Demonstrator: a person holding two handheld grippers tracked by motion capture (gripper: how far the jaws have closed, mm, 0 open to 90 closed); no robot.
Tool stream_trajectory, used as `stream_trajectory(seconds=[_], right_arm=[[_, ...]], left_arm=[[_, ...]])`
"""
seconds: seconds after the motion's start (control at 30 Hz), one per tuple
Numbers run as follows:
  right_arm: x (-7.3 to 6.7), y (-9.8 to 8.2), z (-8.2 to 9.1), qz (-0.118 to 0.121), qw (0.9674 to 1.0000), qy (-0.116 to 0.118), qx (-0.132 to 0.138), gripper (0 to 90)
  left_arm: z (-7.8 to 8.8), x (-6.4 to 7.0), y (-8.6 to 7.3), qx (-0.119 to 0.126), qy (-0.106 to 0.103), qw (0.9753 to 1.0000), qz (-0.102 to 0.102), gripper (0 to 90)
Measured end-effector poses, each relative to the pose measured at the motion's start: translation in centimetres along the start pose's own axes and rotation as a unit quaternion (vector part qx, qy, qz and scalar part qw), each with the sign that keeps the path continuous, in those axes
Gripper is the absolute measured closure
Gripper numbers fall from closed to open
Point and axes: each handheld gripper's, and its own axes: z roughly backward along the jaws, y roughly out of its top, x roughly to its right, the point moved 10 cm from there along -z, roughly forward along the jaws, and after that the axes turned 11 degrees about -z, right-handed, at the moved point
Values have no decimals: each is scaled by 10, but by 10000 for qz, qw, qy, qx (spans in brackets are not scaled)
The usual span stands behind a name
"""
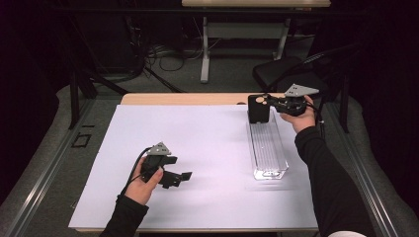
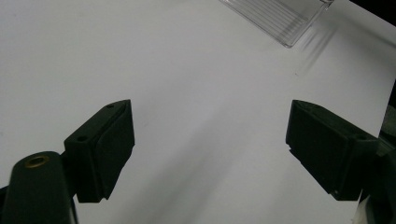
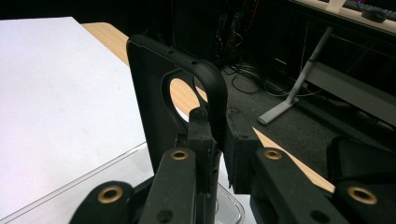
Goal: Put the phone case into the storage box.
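- A white table (image 1: 197, 148) stands in a dark room.
- At far right, the right gripper (image 1: 271, 102) pinches an upright black phone case (image 1: 258, 108) over a clear tray's (image 1: 268, 148) far end.
- At near left, the left gripper (image 1: 183, 177) rests spread and empty.

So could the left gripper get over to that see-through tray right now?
Probably yes. The left gripper is open and holds nothing, and bare white tabletop lies between it and the clear tray. The right gripper holds a black phone case at the tray's far end only.
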Motion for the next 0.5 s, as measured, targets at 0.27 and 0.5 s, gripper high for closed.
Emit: stream_trajectory(seconds=[0.27, 0.5], right_arm=[[3, -1, -2, 45, 10000, -21, 12, 830], [7, -2, -1, 129, 9998, -108, -70, 821]], left_arm=[[-1, 0, -1, -7, -18, 10000, 18, 163], [-2, 1, -2, -35, -17, 10000, 11, 163]])
